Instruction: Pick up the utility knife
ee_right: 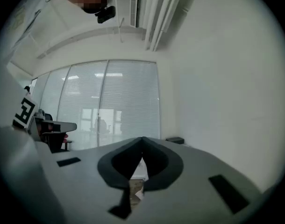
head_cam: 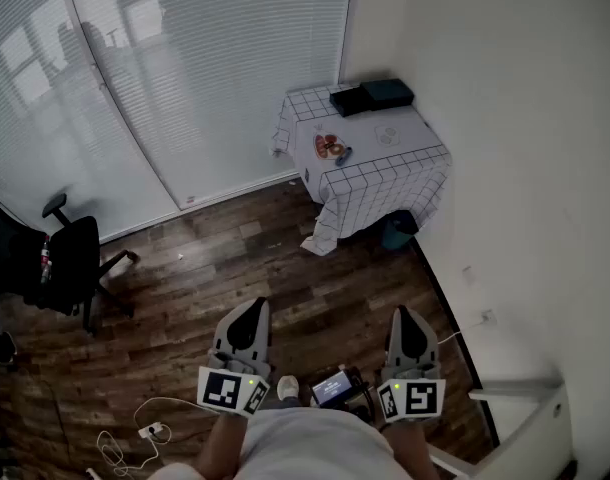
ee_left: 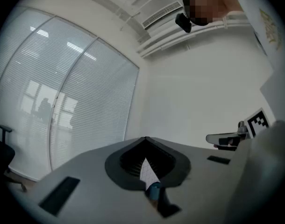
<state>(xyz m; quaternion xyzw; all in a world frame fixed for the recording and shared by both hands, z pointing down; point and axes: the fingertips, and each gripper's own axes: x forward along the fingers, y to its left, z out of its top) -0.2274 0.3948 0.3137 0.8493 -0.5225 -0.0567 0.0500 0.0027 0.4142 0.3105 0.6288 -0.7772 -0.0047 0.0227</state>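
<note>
A small table under a white checkered cloth (head_cam: 380, 183) stands in the far corner in the head view. On it lies a small blue thing (head_cam: 343, 154), likely the utility knife, too small to tell for sure. My left gripper (head_cam: 257, 306) and right gripper (head_cam: 403, 314) are held low near my body, far short of the table, both pointing level toward it. In the left gripper view the left gripper (ee_left: 146, 139) has its jaws closed to a point with nothing held. The right gripper (ee_right: 142, 139) looks the same in its own view, tips together and empty.
Two black boxes (head_cam: 373, 95), a red-and-white item (head_cam: 328, 146) and a white round thing (head_cam: 388, 135) share the table. A teal bin (head_cam: 397, 230) sits under it. A black office chair (head_cam: 70, 263) stands left. A white cable and plug strip (head_cam: 150, 431) lie on the wood floor.
</note>
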